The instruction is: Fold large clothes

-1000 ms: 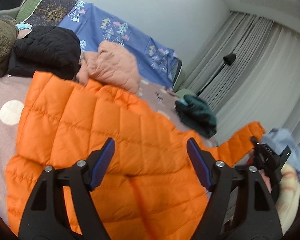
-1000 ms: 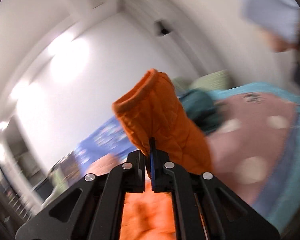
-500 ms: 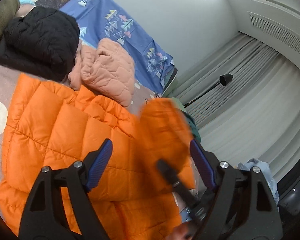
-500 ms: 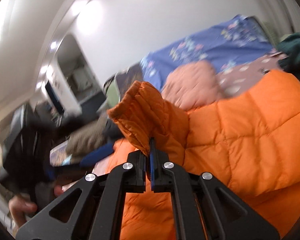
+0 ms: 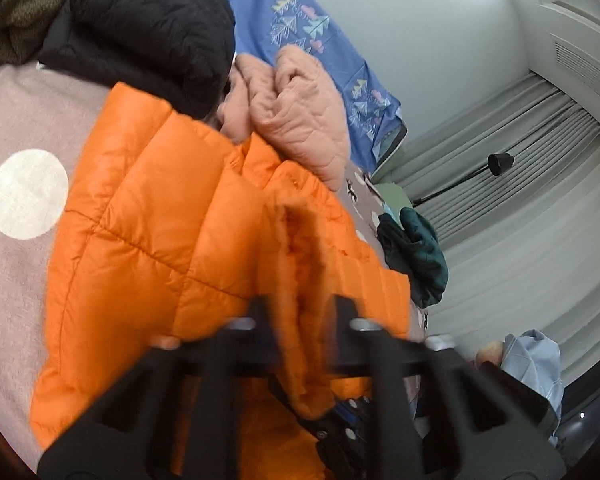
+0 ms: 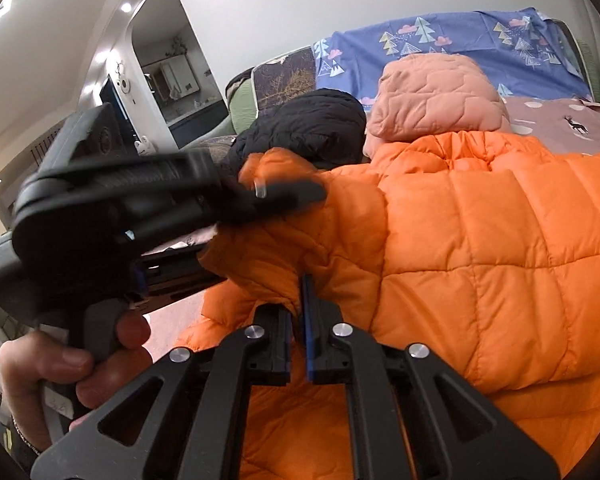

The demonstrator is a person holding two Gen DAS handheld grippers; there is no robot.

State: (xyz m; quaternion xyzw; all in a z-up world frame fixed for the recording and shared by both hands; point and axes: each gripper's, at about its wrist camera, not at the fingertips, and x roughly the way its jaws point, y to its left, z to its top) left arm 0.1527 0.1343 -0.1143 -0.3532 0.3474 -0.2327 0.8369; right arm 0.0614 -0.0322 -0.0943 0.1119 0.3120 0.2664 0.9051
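L wrist: left gripper (image 5: 302, 320) jaws closing on orange jacket (image 5: 148, 216) sleeve | right gripper (image 6: 298, 312) jaws opening, sleeve between

The orange sleeve (image 6: 284, 216) has been carried across onto the orange jacket (image 6: 480, 240), where the left tongs (image 5: 302, 312) are closing on it and the right tongs (image 6: 298, 300) are opening.

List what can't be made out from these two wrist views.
- Left wrist view: the left gripper is motion-blurred with its jaws closing. The orange sleeve sits between them, but pad contact is unreadable.
- Right wrist view: the orange jacket runs off the right and lower edges, so its full outline is unknown.
- Right wrist view: the lower part of the black jacket is hidden behind the sleeve.
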